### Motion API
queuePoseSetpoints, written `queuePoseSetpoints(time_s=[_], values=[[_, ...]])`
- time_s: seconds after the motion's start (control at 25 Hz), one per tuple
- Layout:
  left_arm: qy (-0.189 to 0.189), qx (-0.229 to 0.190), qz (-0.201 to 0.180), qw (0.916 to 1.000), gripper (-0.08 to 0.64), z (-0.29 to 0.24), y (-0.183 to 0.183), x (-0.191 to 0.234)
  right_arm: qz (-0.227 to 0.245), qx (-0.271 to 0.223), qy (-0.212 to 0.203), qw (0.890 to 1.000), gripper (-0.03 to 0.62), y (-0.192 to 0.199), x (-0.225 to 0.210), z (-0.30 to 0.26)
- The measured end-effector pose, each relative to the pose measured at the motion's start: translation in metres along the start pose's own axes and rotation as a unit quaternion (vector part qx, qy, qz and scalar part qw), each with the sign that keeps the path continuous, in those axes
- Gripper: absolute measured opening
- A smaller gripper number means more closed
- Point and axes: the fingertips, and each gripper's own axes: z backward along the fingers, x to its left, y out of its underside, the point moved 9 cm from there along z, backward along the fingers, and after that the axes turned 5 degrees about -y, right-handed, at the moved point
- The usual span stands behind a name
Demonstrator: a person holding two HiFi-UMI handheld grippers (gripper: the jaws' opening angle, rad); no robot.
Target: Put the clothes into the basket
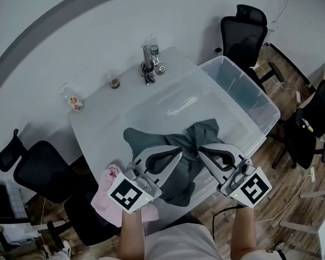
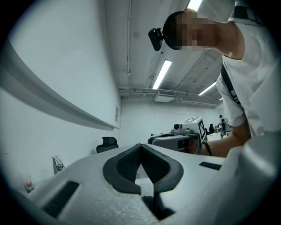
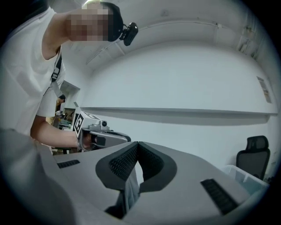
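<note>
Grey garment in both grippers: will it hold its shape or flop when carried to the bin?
Probably floppy: the grey garment sags in folds between the left gripper and right gripper. Likely light, since thin pinches carry it. Its loose ends may drag or snag on the clear bin rim.

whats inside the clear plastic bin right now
No clothes show inside the clear plastic bin; only its pale bottom is visible through it. The hanging dark grey garment covers its near edge, so that part cannot be seen.
</note>
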Motion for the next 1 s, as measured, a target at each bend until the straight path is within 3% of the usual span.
queuePoseSetpoints(time_s=[0.2,0.6,0.84,1.0], values=[[-0.036,0.009,-0.025,0.999,0.0,0.052,-0.01,-0.009,0.048,0.032,-0.034,0.998,0.008,-0.017,0.043,-0.028],[-0.119,0.004,-0.041,0.992,0.0,0.159,-0.016,-0.023,0.078,0.047,-0.104,0.99,0.011,-0.033,0.109,-0.08],[-0.16,0.007,-0.032,0.9866,0.0,0.213,-0.015,-0.035,0.095,0.062,-0.142,0.983,0.068,-0.038,0.152,-0.107],[-0.178,0.012,-0.05,0.9826,0.0,0.246,-0.012,-0.043,0.109,0.082,-0.165,0.977,0.109,-0.035,0.181,-0.126]])
